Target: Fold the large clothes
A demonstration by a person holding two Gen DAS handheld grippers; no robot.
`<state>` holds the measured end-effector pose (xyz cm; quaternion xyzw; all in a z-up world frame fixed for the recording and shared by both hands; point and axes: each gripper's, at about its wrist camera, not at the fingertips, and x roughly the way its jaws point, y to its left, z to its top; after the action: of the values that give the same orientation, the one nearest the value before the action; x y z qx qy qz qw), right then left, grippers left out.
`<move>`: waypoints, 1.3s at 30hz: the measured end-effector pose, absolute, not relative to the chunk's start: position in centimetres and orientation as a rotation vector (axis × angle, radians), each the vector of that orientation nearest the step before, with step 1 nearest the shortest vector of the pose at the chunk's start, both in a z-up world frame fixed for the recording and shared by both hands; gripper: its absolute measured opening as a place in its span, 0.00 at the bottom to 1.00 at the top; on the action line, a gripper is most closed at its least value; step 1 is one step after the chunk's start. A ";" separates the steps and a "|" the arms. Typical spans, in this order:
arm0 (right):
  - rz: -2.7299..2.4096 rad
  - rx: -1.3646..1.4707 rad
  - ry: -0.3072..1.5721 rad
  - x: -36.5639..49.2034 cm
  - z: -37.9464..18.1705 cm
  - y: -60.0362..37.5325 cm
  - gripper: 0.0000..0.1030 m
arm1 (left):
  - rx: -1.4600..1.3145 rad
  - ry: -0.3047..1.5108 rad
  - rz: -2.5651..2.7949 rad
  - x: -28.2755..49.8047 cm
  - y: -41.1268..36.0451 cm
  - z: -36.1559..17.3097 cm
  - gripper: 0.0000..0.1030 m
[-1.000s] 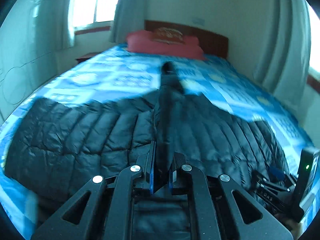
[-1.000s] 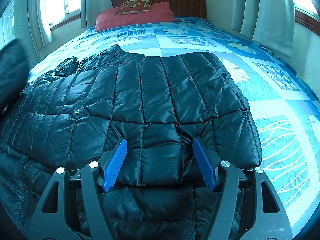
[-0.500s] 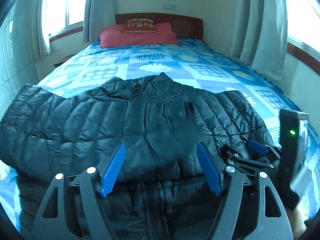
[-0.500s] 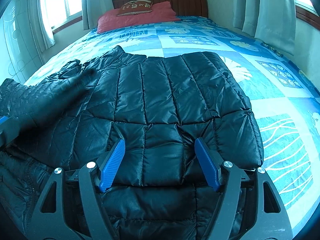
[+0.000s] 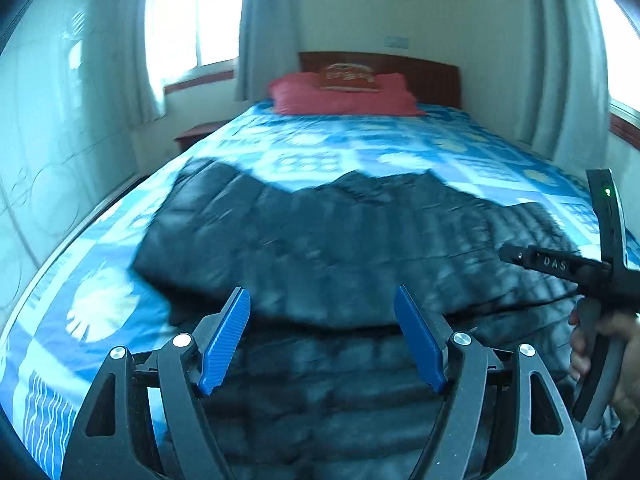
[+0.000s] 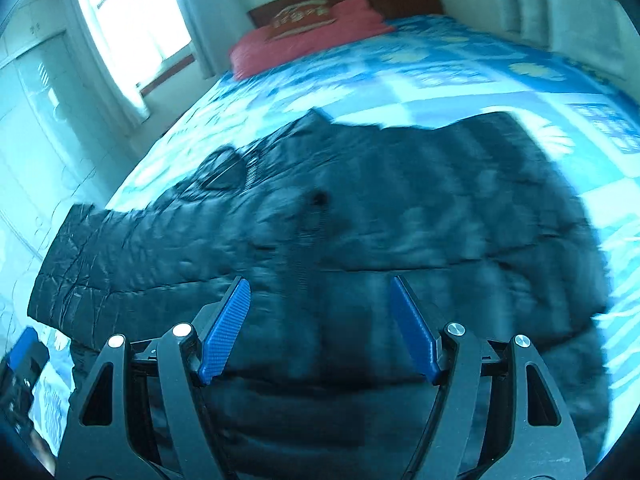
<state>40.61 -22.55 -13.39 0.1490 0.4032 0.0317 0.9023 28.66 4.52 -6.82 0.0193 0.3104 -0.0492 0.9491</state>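
A black quilted puffer jacket (image 5: 360, 240) lies spread across the blue patterned bed (image 5: 360, 148). My left gripper (image 5: 322, 338) hovers over its near hem, blue pads wide apart, nothing between them. In the right wrist view the jacket (image 6: 420, 220) has one sleeve (image 6: 100, 264) stretched out to the left and its collar (image 6: 320, 120) pointing toward the headboard. My right gripper (image 6: 320, 328) is open above the lower part of the jacket, holding nothing. The right tool (image 5: 600, 280), gripped by a hand (image 5: 616, 344), shows at the edge of the left wrist view.
Red pillows (image 5: 340, 96) rest against a wooden headboard (image 5: 420, 76). A small nightstand (image 5: 196, 134) and a pale wardrobe (image 5: 48, 120) stand left of the bed. Curtained windows (image 5: 192, 20) flank the room. The bed's left edge (image 5: 80, 236) runs close by.
A second ago my left gripper was shut on a raised fold of the jacket; it let go and now stands open, swung left. The right view has tilted and shifted slightly.
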 end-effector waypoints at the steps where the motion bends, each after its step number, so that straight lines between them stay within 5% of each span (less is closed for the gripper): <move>1: 0.084 0.294 0.858 41.2 -13.9 -21.7 0.55 | 0.024 0.647 -0.084 28.7 5.5 -7.2 0.71; 2: 0.092 0.271 0.883 41.7 -14.2 -20.9 0.25 | 0.014 0.657 -0.076 28.7 6.1 -7.4 0.71; 8: 0.038 0.237 0.773 39.9 -11.1 -23.0 0.17 | 0.003 0.647 -0.033 28.6 9.2 -7.6 0.71; 18: -0.165 0.132 0.856 39.6 -12.8 -31.0 0.17 | -0.053 0.682 -0.019 31.5 11.4 -8.4 0.71; 24: -0.243 0.103 0.792 38.9 -11.6 -30.2 0.40 | -0.076 0.693 -0.023 35.2 11.7 -8.1 0.71; 34: -0.106 0.076 0.868 41.0 -15.6 -26.7 0.42 | 0.062 0.874 0.057 41.5 10.4 -13.5 0.72; 39: -0.088 0.093 0.834 40.9 -12.9 -26.6 0.41 | 0.075 0.828 0.059 40.3 10.4 -11.3 0.71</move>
<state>40.93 -26.63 -12.88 0.0452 0.4047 -0.0425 0.9124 40.29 10.42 -11.34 0.0362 0.4019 0.0285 0.9145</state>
